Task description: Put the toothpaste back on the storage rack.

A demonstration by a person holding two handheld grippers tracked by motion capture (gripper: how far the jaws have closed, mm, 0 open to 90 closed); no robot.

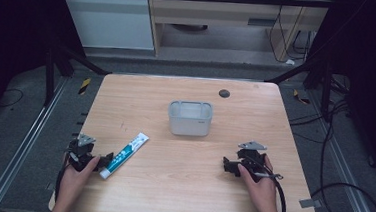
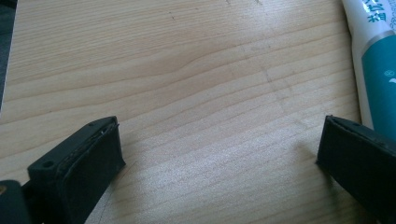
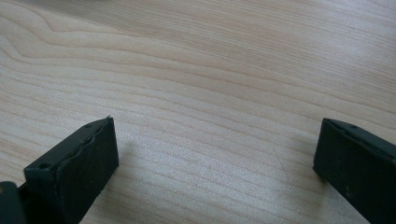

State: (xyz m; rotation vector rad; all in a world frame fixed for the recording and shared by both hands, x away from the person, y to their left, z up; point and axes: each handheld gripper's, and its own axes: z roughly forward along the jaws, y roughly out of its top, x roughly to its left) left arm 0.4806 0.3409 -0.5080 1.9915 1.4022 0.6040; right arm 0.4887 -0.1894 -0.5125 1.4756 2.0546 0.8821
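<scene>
1. The wooden table carries a grey bin toward its far edge, at the middle.
2. Near the left edge lies a toothpaste tube.
3. The left gripper is spread beside the tube's cap, empty.
4. The right gripper, near the right edge, gapes empty.

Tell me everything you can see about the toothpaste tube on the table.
The toothpaste tube lies flat on the wooden table, slanted, its teal end near the person and its white end pointing toward the grey bin. It looks like soft plastic with printed lettering. It lies just beside the open left gripper, outside its jaws; contact with one jaw can't be told.
</scene>
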